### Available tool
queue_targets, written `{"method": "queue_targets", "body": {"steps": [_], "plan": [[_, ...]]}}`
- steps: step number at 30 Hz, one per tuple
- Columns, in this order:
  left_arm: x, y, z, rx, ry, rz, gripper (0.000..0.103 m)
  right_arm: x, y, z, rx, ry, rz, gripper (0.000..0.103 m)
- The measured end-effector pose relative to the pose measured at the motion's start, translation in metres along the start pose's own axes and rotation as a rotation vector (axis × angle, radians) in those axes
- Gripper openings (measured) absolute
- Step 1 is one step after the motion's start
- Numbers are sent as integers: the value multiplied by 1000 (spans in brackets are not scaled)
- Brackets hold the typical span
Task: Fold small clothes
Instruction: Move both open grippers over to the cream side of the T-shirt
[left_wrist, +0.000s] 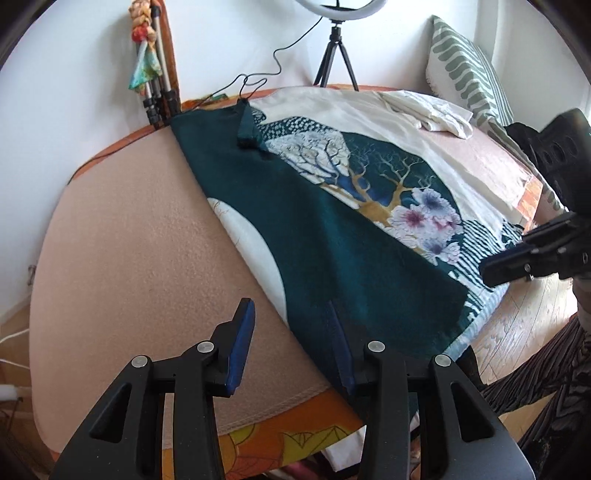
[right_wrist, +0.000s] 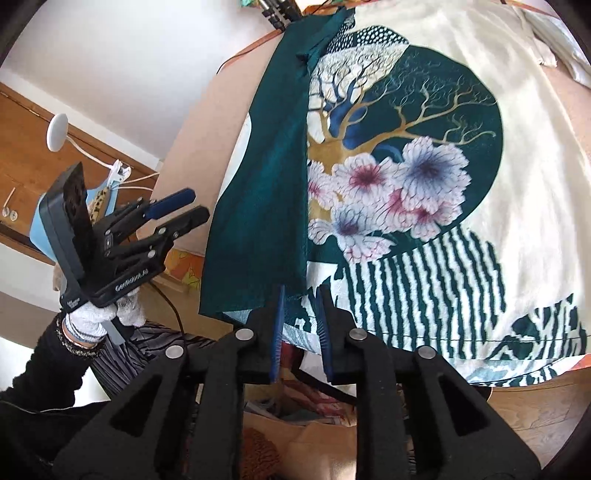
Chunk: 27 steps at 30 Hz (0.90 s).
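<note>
Nearby, pillow (left_wrist: 465, 74), tripod (left_wrist: 334, 55), white cloth (left_wrist: 432, 110)

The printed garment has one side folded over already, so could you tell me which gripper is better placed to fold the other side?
Probably the right gripper: it sits at the printed garment hem; the left gripper is off beside it.

Matte black plastic left gripper (right_wrist: 184, 210) with blue pads and silver pivot screws (white lettering on its base); knitted white-grey glove (right_wrist: 99, 317), black sleeve (right_wrist: 33, 358).
</note>
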<state>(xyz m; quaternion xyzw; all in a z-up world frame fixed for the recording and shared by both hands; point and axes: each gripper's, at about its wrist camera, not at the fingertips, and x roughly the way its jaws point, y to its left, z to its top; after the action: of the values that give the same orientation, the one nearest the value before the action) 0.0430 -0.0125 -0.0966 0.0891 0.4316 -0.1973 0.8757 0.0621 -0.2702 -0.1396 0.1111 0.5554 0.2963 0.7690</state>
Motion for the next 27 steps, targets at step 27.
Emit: {"method": "queue_targets", "body": {"steps": [27], "plan": [[53, -290, 71, 311, -116, -283, 64, -251, -167, 44, 144, -503, -187, 58]]}}
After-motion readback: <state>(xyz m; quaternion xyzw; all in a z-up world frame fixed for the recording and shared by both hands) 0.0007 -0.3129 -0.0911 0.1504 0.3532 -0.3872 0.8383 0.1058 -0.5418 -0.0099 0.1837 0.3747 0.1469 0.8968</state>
